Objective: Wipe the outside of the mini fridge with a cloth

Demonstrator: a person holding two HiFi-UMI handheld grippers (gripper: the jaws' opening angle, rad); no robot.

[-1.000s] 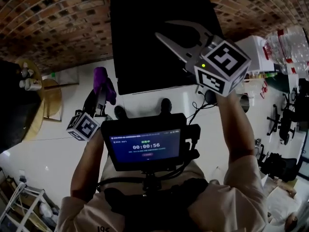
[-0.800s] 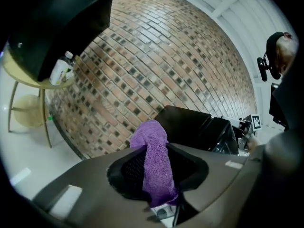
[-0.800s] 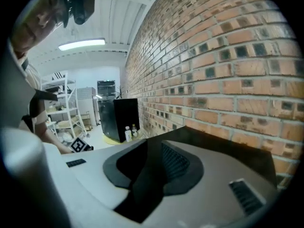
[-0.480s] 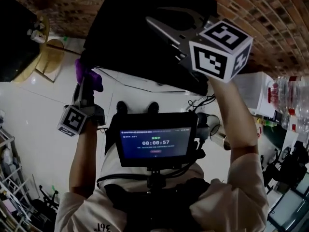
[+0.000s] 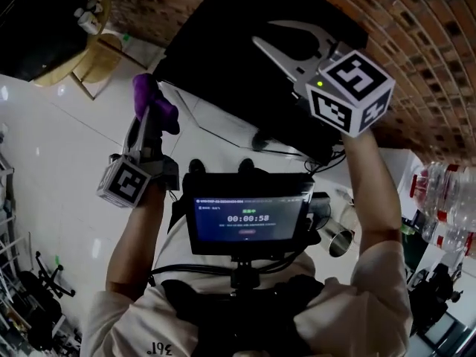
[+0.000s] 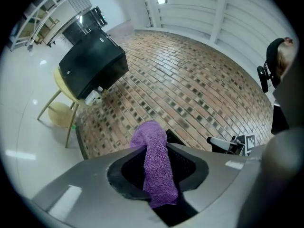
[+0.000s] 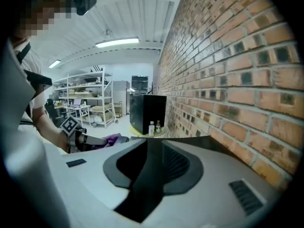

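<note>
The left gripper (image 5: 149, 129) is clamping a purple cloth (image 6: 155, 167) between its jaws, which are standing partly apart around the bunched fabric. The cloth is rising past the jaw tips and folding over ahead of them, while its other end is hanging back into the gripper's throat. Just ahead and to the right of those tips, the black mini fridge (image 5: 223, 65) is showing its near corner; whether the cloth is touching it cannot be told. The right gripper (image 5: 266, 33) is hovering over the fridge's dark top, its jaws parted by only a narrow slit and gripping nothing. A brick wall (image 7: 237, 56) is running close along that gripper's right side and on beyond the fridge. Far ahead of the left gripper and off to its left, a second black box (image 6: 92, 63) is sitting on a round yellow table (image 6: 58, 82), with a small bottle (image 6: 92, 98) beside it. Behind both grippers, a screen (image 5: 249, 218) is glowing at the person's chest.
</note>
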